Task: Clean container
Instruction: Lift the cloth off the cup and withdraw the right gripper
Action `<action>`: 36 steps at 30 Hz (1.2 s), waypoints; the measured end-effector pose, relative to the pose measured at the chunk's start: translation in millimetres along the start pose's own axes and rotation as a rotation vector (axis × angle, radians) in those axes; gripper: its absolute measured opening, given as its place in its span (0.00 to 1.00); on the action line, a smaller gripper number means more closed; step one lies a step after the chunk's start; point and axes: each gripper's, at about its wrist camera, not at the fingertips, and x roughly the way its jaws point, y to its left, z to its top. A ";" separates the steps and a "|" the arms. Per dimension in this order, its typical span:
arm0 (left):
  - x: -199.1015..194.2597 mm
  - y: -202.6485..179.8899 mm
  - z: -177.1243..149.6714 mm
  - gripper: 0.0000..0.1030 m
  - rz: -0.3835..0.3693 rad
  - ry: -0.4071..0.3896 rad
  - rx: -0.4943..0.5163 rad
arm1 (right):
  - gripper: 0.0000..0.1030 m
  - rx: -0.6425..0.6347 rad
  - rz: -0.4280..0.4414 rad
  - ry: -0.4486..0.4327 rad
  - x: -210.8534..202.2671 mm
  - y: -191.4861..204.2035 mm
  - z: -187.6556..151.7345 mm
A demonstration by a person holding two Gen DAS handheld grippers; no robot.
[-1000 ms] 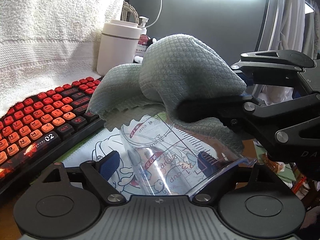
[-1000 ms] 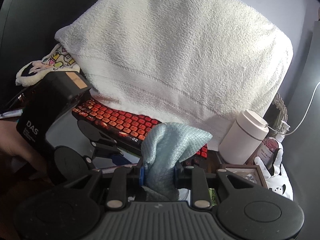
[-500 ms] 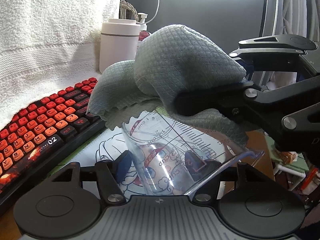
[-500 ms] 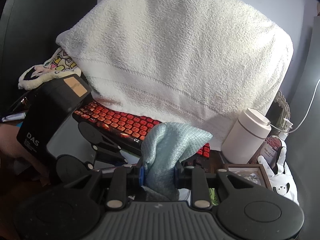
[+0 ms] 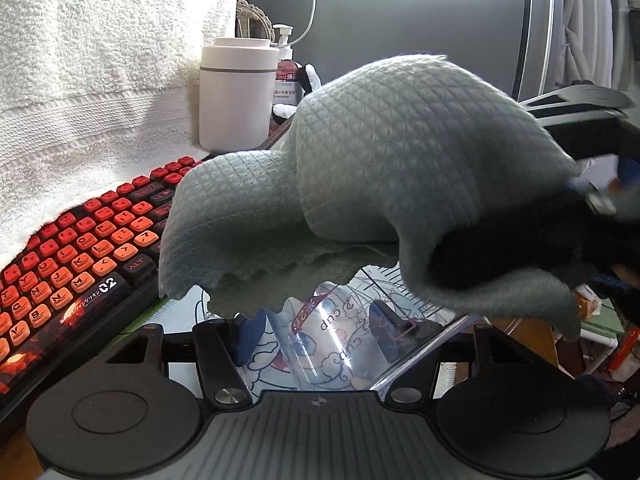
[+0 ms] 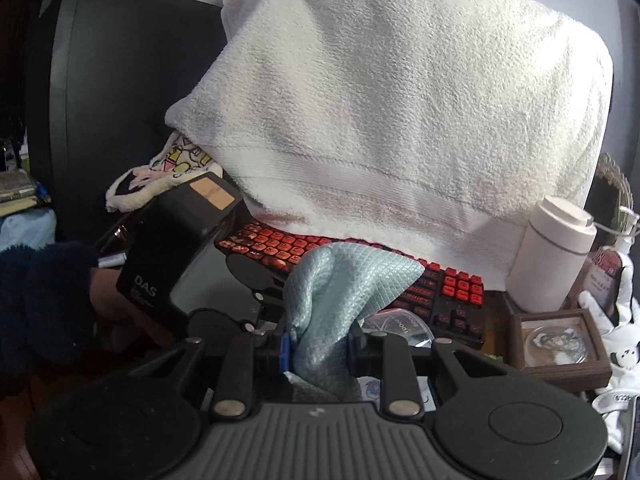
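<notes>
Left wrist view: the left gripper (image 5: 320, 332) jaws clamp the clear measuring cup (image 5: 340, 344), held just above the tabletop, cloth (image 5: 384, 184) draped over its mouth. Right wrist view: the right gripper (image 6: 318, 348) jaws pinch the cloth (bunched); hard wiping could twist the slick cup loose.

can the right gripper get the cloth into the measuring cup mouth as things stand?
Probably yes. The left gripper is shut on the clear measuring cup, and the grey-green cloth in the right gripper hangs right over its rim. Nothing seems to sit between them, though the cloth hides the opening itself.
</notes>
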 end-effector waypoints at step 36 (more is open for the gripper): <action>-12.8 -53.3 -8.0 0.58 0.015 0.000 0.003 | 0.30 0.098 0.095 0.561 63.1 -115.5 0.2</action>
